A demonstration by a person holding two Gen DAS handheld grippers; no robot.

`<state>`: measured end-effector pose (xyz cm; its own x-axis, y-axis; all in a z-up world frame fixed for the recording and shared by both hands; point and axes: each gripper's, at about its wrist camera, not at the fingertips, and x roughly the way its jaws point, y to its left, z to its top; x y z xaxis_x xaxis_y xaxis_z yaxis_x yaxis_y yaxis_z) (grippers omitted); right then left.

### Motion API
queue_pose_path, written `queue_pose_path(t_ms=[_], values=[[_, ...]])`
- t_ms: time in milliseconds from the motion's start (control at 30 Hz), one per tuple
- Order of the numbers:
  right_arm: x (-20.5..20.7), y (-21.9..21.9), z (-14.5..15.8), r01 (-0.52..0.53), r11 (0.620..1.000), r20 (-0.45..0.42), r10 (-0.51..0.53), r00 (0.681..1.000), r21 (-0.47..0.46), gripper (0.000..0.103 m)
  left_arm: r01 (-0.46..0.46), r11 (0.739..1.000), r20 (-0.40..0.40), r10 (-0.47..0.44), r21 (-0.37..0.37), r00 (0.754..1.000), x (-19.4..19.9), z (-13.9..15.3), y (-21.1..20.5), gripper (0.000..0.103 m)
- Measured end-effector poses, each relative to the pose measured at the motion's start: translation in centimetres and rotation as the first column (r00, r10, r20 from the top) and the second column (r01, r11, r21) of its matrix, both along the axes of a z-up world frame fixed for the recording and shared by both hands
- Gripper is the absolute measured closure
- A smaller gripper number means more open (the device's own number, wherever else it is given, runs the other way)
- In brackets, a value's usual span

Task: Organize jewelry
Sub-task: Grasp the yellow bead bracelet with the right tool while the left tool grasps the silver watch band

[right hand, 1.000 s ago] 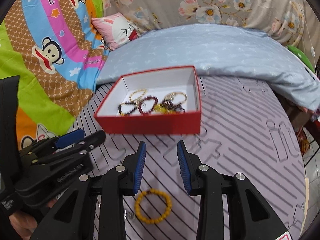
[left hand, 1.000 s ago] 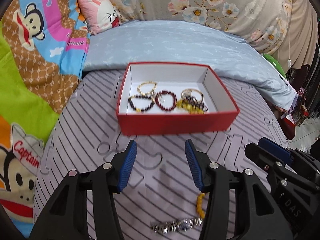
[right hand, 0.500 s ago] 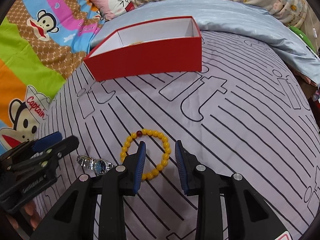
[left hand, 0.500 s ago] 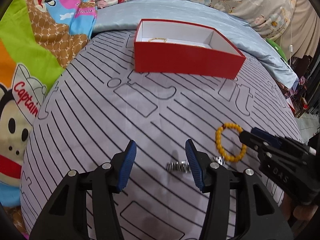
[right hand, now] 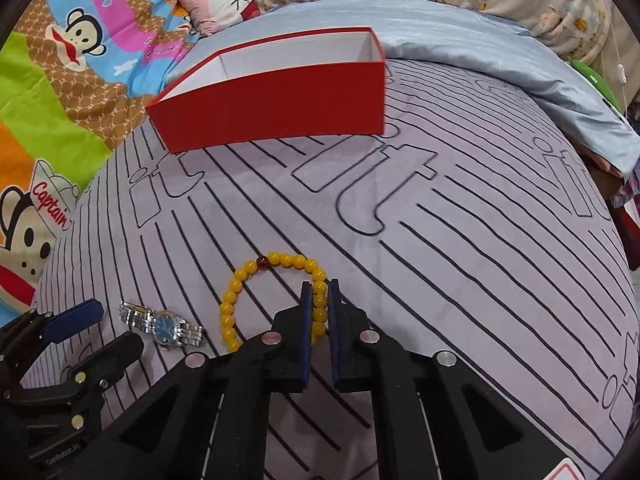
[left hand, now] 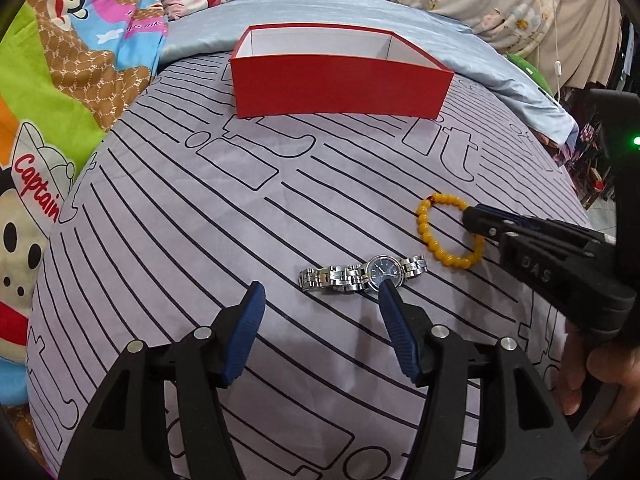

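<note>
**Right gripper clamped on bracelet, left spread at watch**

Right gripper (right hand: 319, 294) jaws pinch one side of the yellow bead bracelet (right hand: 240, 280) lying on the striped sheet (right hand: 460, 260). Left gripper (left hand: 320, 290) jaws wide apart; one fingertip touches the silver watch (left hand: 360, 274). Red box (left hand: 340, 80) stands well behind

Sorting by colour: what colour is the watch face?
Dark blue, on the watch; clearest in the right wrist view.
</note>
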<state>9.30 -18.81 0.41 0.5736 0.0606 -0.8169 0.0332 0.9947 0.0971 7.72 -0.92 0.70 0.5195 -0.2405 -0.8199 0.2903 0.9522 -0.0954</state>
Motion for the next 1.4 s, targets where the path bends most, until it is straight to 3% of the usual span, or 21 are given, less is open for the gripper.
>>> queue_pose_path(t_ms=[267, 400, 600, 733, 900, 1033, 1233, 1400], values=[[-2.3, -1.9, 0.0, 0.045, 0.998, -0.018, -0.044, 0.999, 0.05, 0.096, 0.043, 0.999, 0.025, -0.043, 0.011, 0.999, 0.1, 0.0, -1.2, 0.042], [-3.0, -1.9, 0.0, 0.044, 0.998, -0.025, -0.043, 0.999, 0.053, 0.096, 0.04, 0.999, 0.006, -0.04, 0.017, 0.999, 0.3, -0.8, -1.7, 0.042], [-3.0, -2.1, 0.0, 0.056, 0.995, -0.037, -0.053, 0.998, 0.082, 0.096, 0.107, 0.994, -0.019, -0.108, -0.017, 0.994, -1.3, -0.7, -2.6, 0.042], [-3.0, -2.2, 0.0, 0.059, 0.994, -0.039, -0.056, 0.998, 0.092, 0.096, 0.076, 0.996, -0.023, -0.077, -0.037, 0.997, -1.1, -0.5, -2.1, 0.042], [-2.9, -2.2, 0.0, 0.064, 0.993, -0.045, -0.06, 0.997, 0.097, 0.096, 0.076, 0.997, -0.012, -0.076, -0.004, 0.997, 0.1, -0.9, -2.4, 0.042], [-2.8, -2.2, 0.0, 0.063, 0.992, -0.047, -0.058, 0.997, 0.106, 0.096, 0.1, 0.994, 0.031, -0.102, 0.051, 0.994, 0.2, -1.0, -3.6, 0.047], [-2.5, -2.0, 0.0, 0.057, 0.993, -0.047, -0.052, 0.998, 0.108, 0.096, 0.154, 0.987, 0.056, -0.156, 0.048, 0.986, 0.3, -1.0, -4.4, 0.058], [-2.1, -2.0, 0.0, 0.055, 0.992, -0.048, -0.05, 0.998, 0.111, 0.096, 0.174, 0.984, 0.068, -0.177, 0.046, 0.982, 0.3, -1.0, -5.2, 0.059]])
